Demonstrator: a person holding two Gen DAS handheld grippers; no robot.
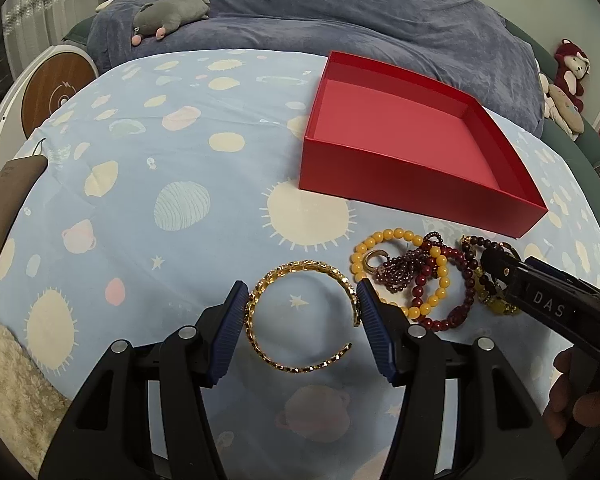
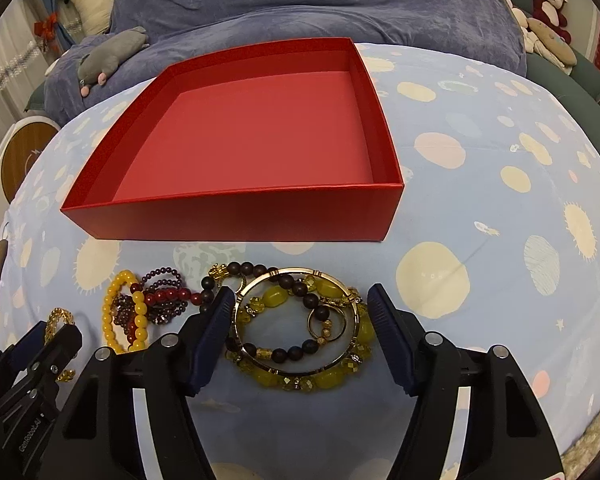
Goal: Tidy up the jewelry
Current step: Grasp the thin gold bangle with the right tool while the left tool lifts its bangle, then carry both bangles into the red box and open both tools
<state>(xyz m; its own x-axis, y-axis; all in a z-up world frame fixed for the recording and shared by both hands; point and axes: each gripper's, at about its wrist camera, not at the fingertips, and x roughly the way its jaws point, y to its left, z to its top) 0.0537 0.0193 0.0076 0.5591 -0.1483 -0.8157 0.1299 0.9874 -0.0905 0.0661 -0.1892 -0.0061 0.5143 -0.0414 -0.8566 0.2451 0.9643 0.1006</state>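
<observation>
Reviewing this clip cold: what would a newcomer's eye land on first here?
The big empty red box dominates, sitting open on the planet-print blue sheet. In front of it lies a tangle of beaded bracelets. The left gripper is shut on an open gold cuff bracelet, while the right gripper straddles a gold bangle lying over yellow and dark beads, its right pad not touching.

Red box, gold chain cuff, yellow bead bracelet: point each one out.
Red box point(image 2: 236, 212), right wrist view, on its near outer wall.
Gold chain cuff point(image 1: 300, 267), left wrist view, on its far arc.
Yellow bead bracelet point(image 1: 396, 234), left wrist view, on its top beads.
</observation>
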